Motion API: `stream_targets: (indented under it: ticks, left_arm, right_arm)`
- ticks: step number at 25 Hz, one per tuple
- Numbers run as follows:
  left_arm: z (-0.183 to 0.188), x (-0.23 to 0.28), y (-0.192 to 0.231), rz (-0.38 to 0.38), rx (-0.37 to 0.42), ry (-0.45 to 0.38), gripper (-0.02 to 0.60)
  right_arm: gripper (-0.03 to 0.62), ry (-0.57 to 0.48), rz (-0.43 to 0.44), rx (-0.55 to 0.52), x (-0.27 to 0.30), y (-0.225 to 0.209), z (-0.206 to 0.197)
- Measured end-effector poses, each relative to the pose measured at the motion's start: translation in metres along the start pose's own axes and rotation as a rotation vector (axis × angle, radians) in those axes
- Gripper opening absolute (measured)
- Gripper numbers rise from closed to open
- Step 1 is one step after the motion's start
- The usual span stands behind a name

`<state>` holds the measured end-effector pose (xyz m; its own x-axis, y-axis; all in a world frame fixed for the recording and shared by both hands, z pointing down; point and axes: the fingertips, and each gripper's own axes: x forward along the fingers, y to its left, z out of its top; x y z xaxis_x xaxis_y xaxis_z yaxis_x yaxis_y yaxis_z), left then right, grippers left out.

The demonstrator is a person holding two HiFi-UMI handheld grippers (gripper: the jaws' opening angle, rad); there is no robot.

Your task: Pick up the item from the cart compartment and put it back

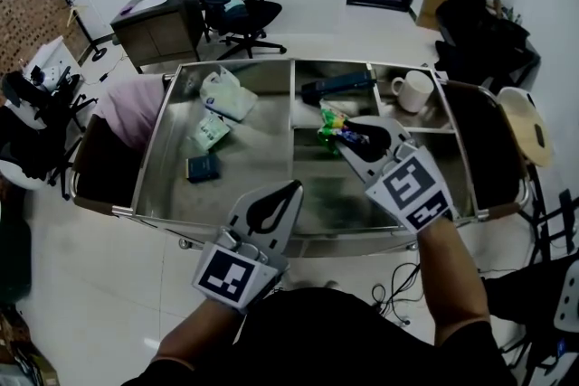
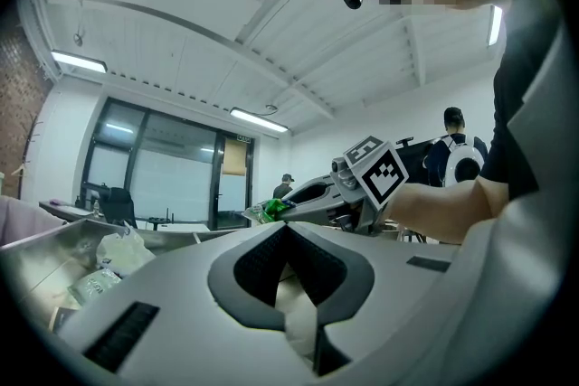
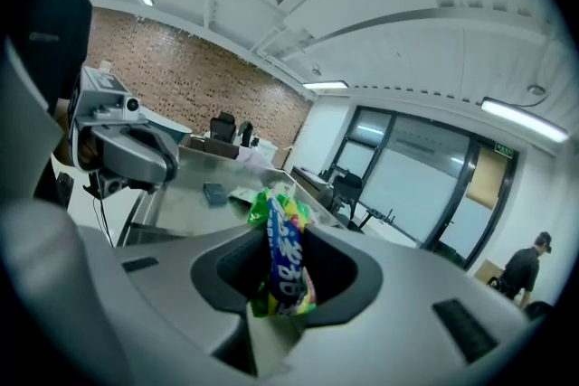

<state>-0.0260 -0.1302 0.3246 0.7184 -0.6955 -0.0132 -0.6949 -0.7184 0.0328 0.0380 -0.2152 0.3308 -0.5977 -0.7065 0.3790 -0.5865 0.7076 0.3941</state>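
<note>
Setting: office room with desks and a swivel chair; a steel cart [image 1: 152, 160] divided into compartments stands right in front of the person.
Item: a green, yellow and blue snack packet [image 1: 336, 131], held clear of the cart floor above the middle compartment [image 1: 317, 190].
Item orientation: packet upright between the pads and pinched at mid-length, with both ends sticking out of the grip.
Right gripper [image 1: 351, 138]: jaws closed on the packet, partly apart because the packet fills the gap; it tilts slightly downward toward the cart.
Reason for hold: judged a carrying grip, so the packet is ready to be lowered back into its compartment.
Left gripper [image 1: 293, 189]: jaws brought together with nothing between them; it is held level at the cart's near rim, out of the working path.
Neighbouring contents: a white mug [image 1: 414, 90] in the far right compartment; a white bag [image 1: 226, 93] and a small dark box [image 1: 203, 167] in the left one.
Risk: judged low, since the middle compartment offers bare floor for release.
</note>
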Motion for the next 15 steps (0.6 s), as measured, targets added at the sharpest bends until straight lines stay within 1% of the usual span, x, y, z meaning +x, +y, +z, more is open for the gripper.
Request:
stream_targets:
  ticks: [6, 15]
  left_arm:
    - [0.0, -0.002, 0.004, 0.011, -0.008, -0.002, 0.0]
    - [-0.001, -0.005, 0.009, 0.024, -0.01, -0.009, 0.0]
  right_arm:
    - [0.118, 0.069, 0.019, -0.04, 0.024, 0.001, -0.017]
    - [0.123, 0.145, 0.064, -0.116, 0.048, 0.02, -0.036]
